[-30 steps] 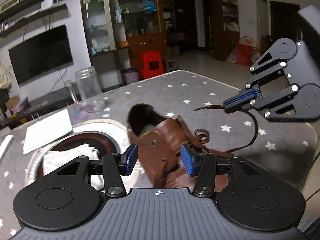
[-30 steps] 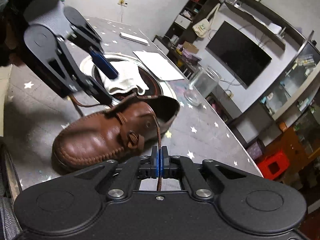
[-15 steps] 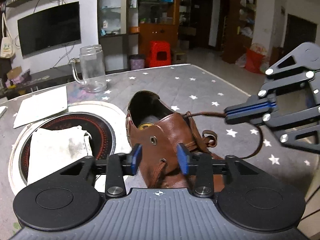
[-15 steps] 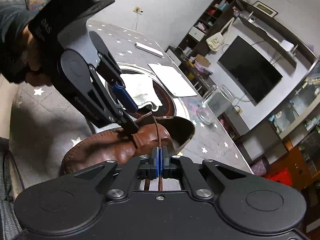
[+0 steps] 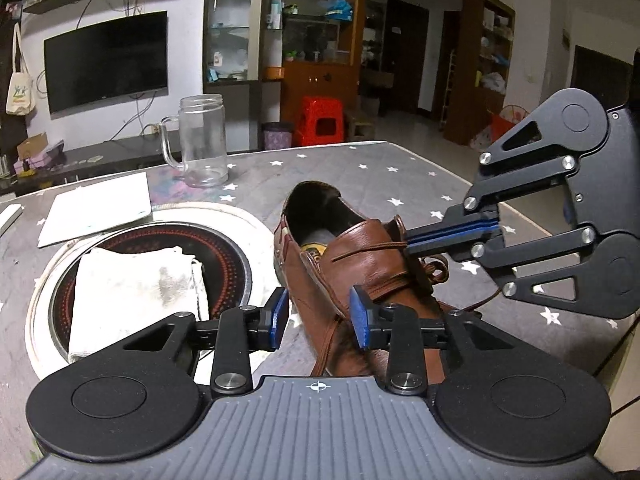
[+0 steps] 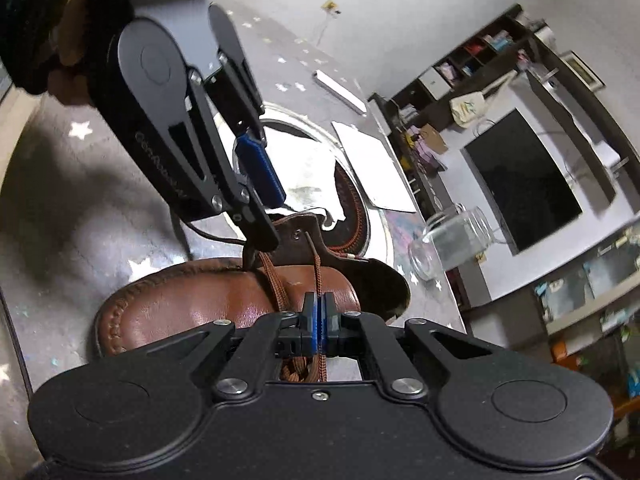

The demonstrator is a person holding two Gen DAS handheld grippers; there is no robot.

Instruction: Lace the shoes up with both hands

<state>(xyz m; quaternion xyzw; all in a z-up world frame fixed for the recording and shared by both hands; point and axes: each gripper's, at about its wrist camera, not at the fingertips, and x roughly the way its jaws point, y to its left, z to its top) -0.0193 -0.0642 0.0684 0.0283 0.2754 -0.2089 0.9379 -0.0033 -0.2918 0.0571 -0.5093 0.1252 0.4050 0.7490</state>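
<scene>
right wrist view: my right claw (image 6: 318, 322), pinching the lace (image 6: 316, 268), has closed in on the shoe (image 6: 224, 300); my left claw (image 5: 318, 316), spread, now straddles its flap, ready to steady it.

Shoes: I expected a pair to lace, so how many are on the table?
1: a brown shoe lies on the starred table, right of the round burner. A second may be out of view.

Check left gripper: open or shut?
Open. The left gripper has its blue pads apart, straddling the brown shoe flap without clamping it.
</scene>
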